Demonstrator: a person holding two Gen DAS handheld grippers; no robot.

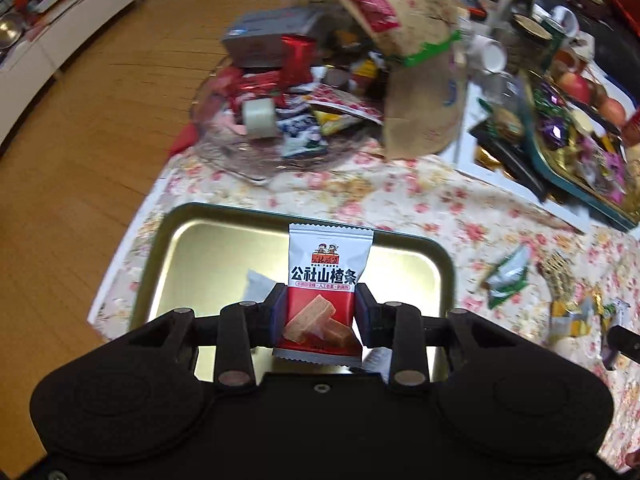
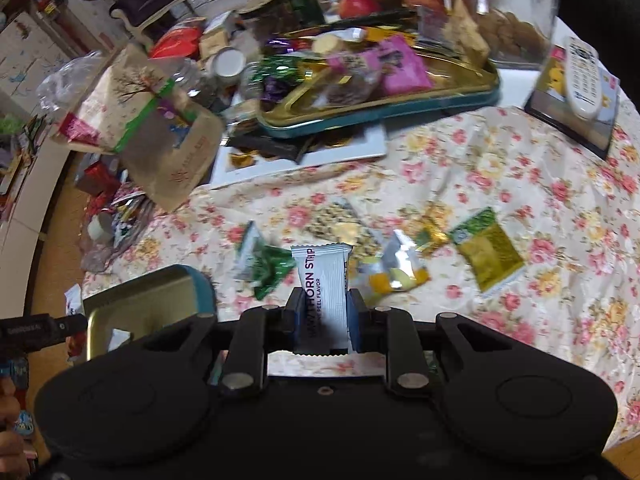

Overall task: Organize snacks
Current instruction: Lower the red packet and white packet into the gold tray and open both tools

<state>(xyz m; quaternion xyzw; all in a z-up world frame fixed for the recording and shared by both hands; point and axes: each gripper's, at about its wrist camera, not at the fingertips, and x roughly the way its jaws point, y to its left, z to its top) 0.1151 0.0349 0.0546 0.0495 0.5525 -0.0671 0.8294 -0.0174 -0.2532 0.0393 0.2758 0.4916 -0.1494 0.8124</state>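
My left gripper [image 1: 320, 312] is shut on a red-and-white hawthorn snack packet [image 1: 326, 276], held upright above a gold metal tray [image 1: 192, 252] with a dark rim. Another white packet [image 1: 258, 286] lies in that tray. My right gripper [image 2: 322, 312] is shut on a white hawthorn strip packet [image 2: 326, 280], raised over the floral tablecloth [image 2: 500, 160]. The gold tray's corner [image 2: 136, 304] shows at the lower left of the right wrist view. Loose snacks lie on the cloth ahead: a green packet [image 2: 270, 266], a yellow-green packet [image 2: 486, 254] and a silver-orange packet [image 2: 394, 270].
A glass dish heaped with wrapped sweets [image 1: 280, 120] and a brown paper bag [image 1: 420, 92] stand beyond the tray. A teal-rimmed tin of sweets [image 2: 380, 80] sits on a white box. A remote control [image 2: 582, 76], apples [image 2: 358, 2] and jars crowd the far side. Wooden floor [image 1: 80, 140] lies left.
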